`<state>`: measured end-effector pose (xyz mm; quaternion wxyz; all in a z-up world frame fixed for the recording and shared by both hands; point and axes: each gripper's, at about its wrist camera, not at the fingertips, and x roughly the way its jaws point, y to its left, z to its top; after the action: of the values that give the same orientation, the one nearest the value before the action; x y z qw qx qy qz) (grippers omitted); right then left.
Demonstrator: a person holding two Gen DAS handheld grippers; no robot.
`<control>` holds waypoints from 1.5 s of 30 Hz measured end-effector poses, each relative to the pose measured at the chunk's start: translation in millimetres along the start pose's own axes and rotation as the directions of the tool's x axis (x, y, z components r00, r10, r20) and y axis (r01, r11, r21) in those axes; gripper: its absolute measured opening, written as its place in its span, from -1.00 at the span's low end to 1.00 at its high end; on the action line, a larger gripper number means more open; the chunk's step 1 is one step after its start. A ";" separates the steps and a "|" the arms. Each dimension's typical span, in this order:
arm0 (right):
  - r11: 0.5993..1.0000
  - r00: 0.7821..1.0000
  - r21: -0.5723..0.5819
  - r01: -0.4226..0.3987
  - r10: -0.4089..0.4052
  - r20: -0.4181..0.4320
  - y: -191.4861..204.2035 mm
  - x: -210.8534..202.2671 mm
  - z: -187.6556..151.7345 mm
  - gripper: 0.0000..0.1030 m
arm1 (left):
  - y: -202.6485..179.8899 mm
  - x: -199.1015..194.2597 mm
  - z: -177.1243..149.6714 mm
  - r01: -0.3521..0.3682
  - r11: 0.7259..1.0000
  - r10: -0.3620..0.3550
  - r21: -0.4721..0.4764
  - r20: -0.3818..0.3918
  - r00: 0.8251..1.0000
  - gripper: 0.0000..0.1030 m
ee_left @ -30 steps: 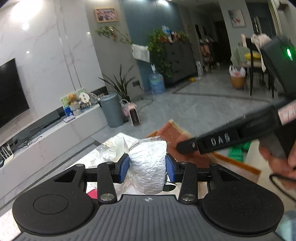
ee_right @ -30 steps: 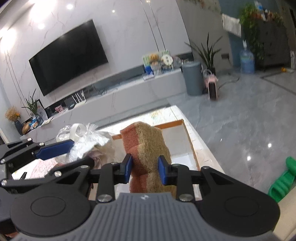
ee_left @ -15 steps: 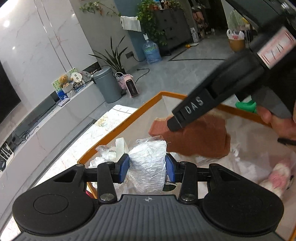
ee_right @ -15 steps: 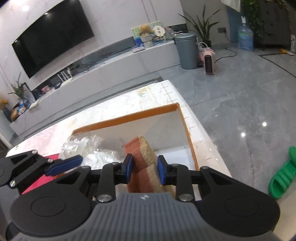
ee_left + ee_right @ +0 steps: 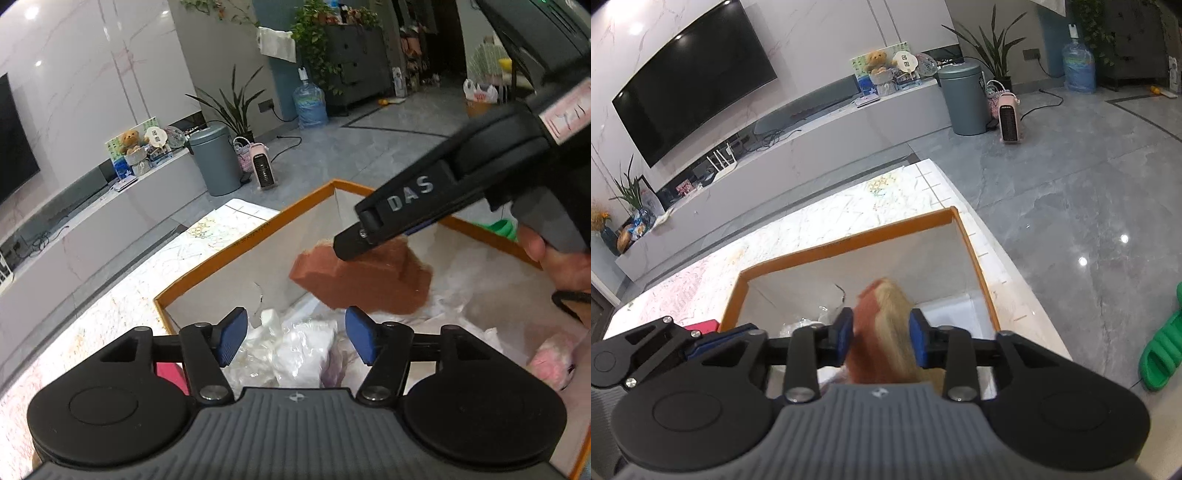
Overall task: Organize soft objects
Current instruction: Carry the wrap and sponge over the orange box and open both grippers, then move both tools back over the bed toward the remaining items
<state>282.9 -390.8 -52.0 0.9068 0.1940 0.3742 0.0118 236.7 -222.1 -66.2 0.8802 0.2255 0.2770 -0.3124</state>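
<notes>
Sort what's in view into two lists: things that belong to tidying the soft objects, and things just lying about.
Part of the job:
- orange-rimmed white box
- rust-and-tan sponge, gripped by the right gripper
- clear plastic bag of white stuffing, below the open left gripper
- pink plush toy

Lying about:
- grey bin
- pink heater
- green slipper

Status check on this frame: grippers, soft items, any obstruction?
Left gripper open above plastic-wrapped bundle in orange-rimmed box. Right gripper around sponge, blurred, over box. No obstruction seen.
</notes>
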 end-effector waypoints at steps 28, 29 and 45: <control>0.995 0.999 -0.093 -0.039 0.039 -0.012 64.9 -80.1 -57.1 -0.49 | 31.5 -132.7 -18.2 -0.066 0.980 0.080 -0.188 0.070 0.994 0.32; 0.994 0.999 -0.095 -0.047 0.047 -0.003 69.4 -86.7 -61.8 -0.49 | 34.1 -139.6 -21.8 -0.066 0.977 0.082 -0.203 0.075 0.994 0.31; 0.952 0.974 -0.249 -0.180 0.207 0.089 181.9 -115.7 -184.9 -0.35 | 97.7 -196.0 -146.3 -0.237 0.802 0.276 -0.549 -0.012 0.961 0.27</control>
<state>95.8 -178.4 -27.6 0.9378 0.1195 0.2969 0.1345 124.2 13.4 -30.1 0.9508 -0.0098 0.2907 -0.1062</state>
